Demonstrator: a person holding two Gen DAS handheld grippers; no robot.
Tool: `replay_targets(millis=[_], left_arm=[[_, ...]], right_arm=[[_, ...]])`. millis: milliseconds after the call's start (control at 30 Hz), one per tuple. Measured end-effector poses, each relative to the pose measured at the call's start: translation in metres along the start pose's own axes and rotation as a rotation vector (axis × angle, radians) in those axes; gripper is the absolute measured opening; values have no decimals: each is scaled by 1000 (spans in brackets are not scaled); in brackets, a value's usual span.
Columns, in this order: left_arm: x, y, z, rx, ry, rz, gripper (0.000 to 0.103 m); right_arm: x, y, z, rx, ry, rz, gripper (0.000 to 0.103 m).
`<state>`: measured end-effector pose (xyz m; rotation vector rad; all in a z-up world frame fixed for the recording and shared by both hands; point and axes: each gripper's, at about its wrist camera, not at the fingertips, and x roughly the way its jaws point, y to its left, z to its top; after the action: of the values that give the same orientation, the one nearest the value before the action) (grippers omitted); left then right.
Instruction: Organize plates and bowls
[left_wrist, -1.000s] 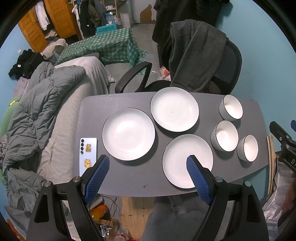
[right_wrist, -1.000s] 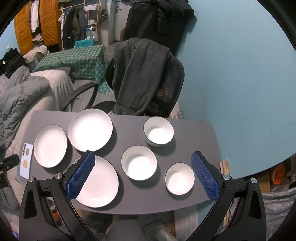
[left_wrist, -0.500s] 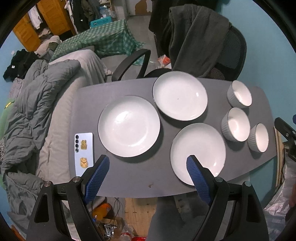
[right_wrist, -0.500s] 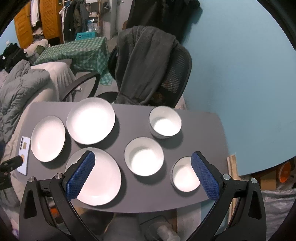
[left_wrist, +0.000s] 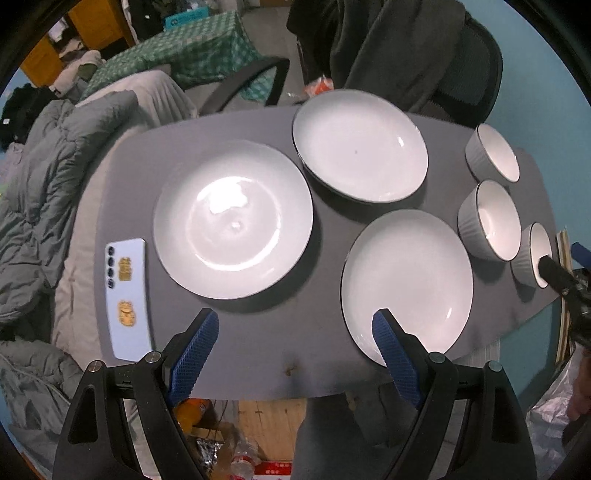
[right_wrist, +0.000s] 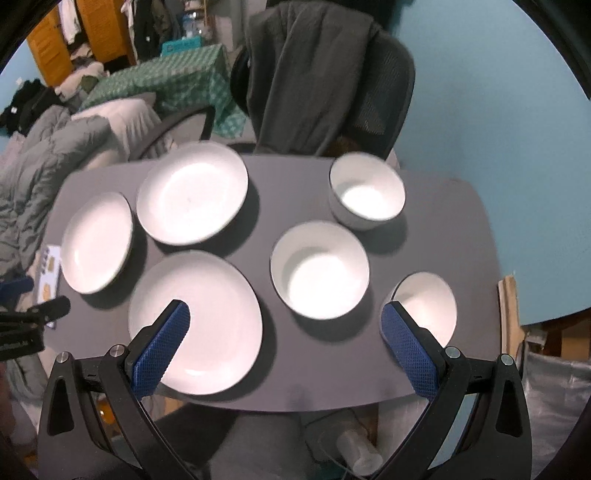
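We logged both hand-held grippers, left (left_wrist: 295, 325) and right (right_wrist: 284, 317), wide open and empty, lower over the grey bench (left_wrist: 258, 354) than a second earlier. Three white ceramic plates (left_wrist: 232, 218) lay centre-frame, three white bowls (right_wrist: 319, 269) at right; nothing stacked.

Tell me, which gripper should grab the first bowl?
Probably the right gripper. Its open jaws hang just above the middle bowl, with the near bowl beside one jaw. The left gripper hovers open over the plates, farther from the bowls.
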<state>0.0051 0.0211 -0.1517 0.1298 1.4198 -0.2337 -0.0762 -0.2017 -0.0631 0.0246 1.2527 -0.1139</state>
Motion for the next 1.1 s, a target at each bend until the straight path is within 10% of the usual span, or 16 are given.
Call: replay_targets(millis=[567,833,1100], left_arm=[[58,-18,-1,35,115,25,87],[80,-26,10,40,155,9,79],[103,-25,16,-3,211,-11,48]], right_arm=[[85,2,-34,41,209,122,101],[102,-5,-33,33,254,150,82],[120,-3,-33,11,307,196,46]])
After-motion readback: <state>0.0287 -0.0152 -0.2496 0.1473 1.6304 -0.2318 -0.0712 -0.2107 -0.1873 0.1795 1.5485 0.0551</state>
